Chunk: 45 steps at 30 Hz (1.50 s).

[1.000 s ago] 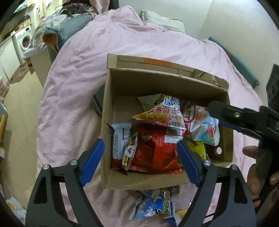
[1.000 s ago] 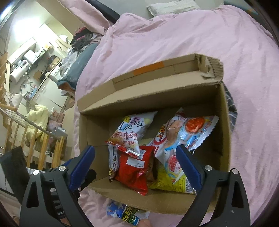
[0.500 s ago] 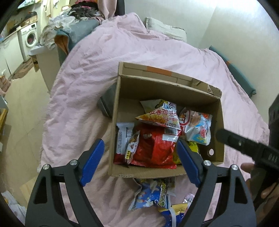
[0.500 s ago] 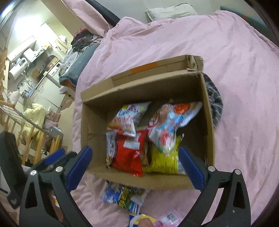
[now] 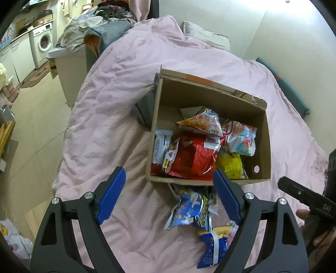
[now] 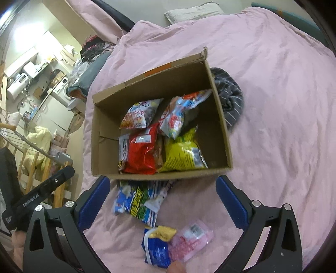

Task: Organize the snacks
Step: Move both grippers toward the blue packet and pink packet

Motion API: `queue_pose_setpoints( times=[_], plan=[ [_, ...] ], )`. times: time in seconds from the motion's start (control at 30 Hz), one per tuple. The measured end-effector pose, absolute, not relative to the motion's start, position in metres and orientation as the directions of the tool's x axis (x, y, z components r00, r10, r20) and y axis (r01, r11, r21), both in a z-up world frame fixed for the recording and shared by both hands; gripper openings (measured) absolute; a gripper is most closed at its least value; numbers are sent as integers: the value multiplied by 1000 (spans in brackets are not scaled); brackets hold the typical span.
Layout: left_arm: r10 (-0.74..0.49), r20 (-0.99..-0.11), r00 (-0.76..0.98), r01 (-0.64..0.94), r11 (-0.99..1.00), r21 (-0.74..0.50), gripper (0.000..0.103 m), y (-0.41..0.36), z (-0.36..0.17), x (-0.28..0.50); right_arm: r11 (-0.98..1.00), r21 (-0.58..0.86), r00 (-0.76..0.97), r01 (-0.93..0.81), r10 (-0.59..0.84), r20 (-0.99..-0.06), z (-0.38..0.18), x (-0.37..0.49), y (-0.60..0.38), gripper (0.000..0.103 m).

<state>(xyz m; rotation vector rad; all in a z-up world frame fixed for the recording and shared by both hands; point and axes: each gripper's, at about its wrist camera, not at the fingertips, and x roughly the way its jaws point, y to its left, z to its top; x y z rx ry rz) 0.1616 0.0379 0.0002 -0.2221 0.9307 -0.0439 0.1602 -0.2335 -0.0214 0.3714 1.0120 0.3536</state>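
Observation:
An open cardboard box (image 5: 210, 98) (image 6: 105, 130) sits on a pink bedspread and holds several snack bags, among them a red bag (image 5: 195, 155) (image 6: 142, 153), a yellow bag (image 5: 230, 166) (image 6: 182, 153) and an orange-and-white chip bag (image 5: 201, 124) (image 6: 138, 117). Loose on the bedspread in front of the box lie a blue-and-white bag (image 5: 189, 208) (image 6: 136, 201), a dark blue packet with a gold top (image 5: 214, 245) (image 6: 157, 245) and a pink packet (image 6: 191, 237). My left gripper (image 5: 168, 171) hangs open above the box's near wall. My right gripper (image 6: 162, 178) is wide open over the loose bags. Both grippers hold nothing.
A grey striped cloth (image 6: 231, 98) (image 5: 145, 109) lies under the box's far side. The bedspread (image 5: 109, 105) drops off at the left to a tiled floor, with a washing machine (image 5: 44, 40) and piled laundry beyond. A pillow (image 6: 193, 12) and a wall bound the far end.
Both grippers have pulled back from the box, which now looks smaller. The loose packets on the bedspread in front of it have come into view. The right jaws have spread slightly wider.

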Motion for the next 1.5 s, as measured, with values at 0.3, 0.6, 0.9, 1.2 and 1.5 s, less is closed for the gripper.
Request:
queue_pose_setpoints(
  times=[0.3, 0.6, 0.9, 1.2, 1.5],
  plan=[
    [-151, -800, 580, -38, 977, -212, 96, 33, -6, 133, 894, 441, 497, -81, 419, -760, -29, 125, -247, 103],
    [-139, -830, 540, -31, 982, -185, 96, 24, -22, 112, 908, 410, 484, -93, 400, -778, -41, 104, -251, 103],
    [-126, -870, 476, -84, 979, -187, 96, 27, -43, 117, 901, 433, 440, -22, 398, -805, -61, 106, -264, 103],
    [-251, -919, 303, -29, 962, -272, 96, -20, -86, 113, 910, 414, 425, -15, 380, -821, -66, 113, -259, 103],
    [-339, -926, 167, -45, 935, -351, 88, -67, -130, 111, 891, 454, 413, 12, 409, -814, -71, 112, -272, 103]
  ],
)
